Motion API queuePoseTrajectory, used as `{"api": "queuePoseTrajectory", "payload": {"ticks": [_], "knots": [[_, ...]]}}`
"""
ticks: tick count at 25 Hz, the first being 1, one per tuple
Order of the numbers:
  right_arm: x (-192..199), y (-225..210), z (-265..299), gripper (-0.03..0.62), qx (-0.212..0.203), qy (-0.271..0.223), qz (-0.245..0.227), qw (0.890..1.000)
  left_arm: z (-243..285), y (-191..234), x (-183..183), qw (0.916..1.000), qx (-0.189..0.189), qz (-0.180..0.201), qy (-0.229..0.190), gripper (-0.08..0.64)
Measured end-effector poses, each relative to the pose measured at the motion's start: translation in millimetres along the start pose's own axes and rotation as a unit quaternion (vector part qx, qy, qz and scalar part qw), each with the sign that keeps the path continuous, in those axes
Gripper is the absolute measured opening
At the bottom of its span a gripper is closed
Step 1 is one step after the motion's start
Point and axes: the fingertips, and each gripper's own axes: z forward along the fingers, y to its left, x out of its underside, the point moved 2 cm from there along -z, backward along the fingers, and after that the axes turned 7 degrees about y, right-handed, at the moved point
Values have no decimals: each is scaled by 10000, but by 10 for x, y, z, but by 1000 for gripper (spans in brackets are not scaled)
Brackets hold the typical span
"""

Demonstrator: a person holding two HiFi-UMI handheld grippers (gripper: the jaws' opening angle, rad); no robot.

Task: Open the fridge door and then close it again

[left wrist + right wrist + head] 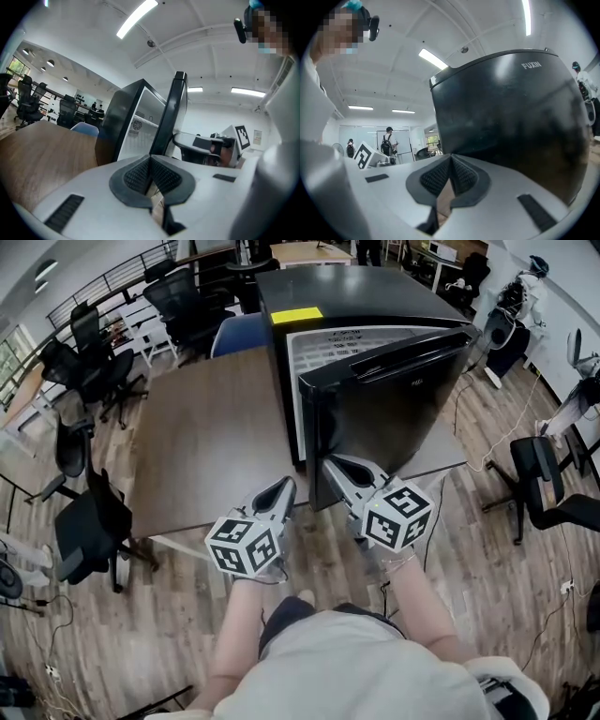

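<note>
Black fridge (375, 296) up on the wooden table (206, 437), with its door (394, 418) partly open toward the chest. Left gripper (285, 486) and right gripper (331, 465) both pinched together on nothing, right tip near the door's front. Could slip off that glossy face, or skid the whole box if shoved hard. Tight by the table edge, roomier over the floor (141, 652) behind.

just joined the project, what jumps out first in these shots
A black fridge stands on the wooden table, its door standing partly open on a white interior. Just before it the left gripper and right gripper point at the door, both shut and empty. A yellow label sits on the fridge's top.
</note>
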Motion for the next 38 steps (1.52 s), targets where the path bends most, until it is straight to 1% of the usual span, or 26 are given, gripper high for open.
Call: {"api": "queuePoseTrajectory", "payload": {"ticks": [4, 8, 12, 16, 20, 29, 34, 38], "knots": [[-51, -68, 214, -1, 208, 93, -36, 9997, 44, 109, -93, 10000, 11, 31, -33, 8], [-100, -156, 402, 0, 181, -15, 197, 9996, 87, 168, -164, 9998, 76, 169, -18, 8], [-128, -273, 595, -1, 185, -103, 450, 9988, 157, 247, -204, 9997, 77, 230, 40, 8], [-162, -380, 736, -2, 230, -153, 535, 9982, 222, 339, -266, 9996, 82, 273, 55, 8], [-164, -520, 787, -2, 404, -117, 489, 9979, 275, 371, -322, 9994, 164, 303, 44, 8], [-157, -685, 876, -2, 700, -150, 713, 9949, 299, 435, -339, 9995, 229, 238, 17, 8], [-152, -732, 876, -2, 766, -151, 770, 9940, 328, 411, -346, 9992, 294, 258, 33, 8], [-125, -716, 856, -2, 770, -116, 797, 9938, 334, 397, -338, 9991, 271, 315, 81, 8]]}}
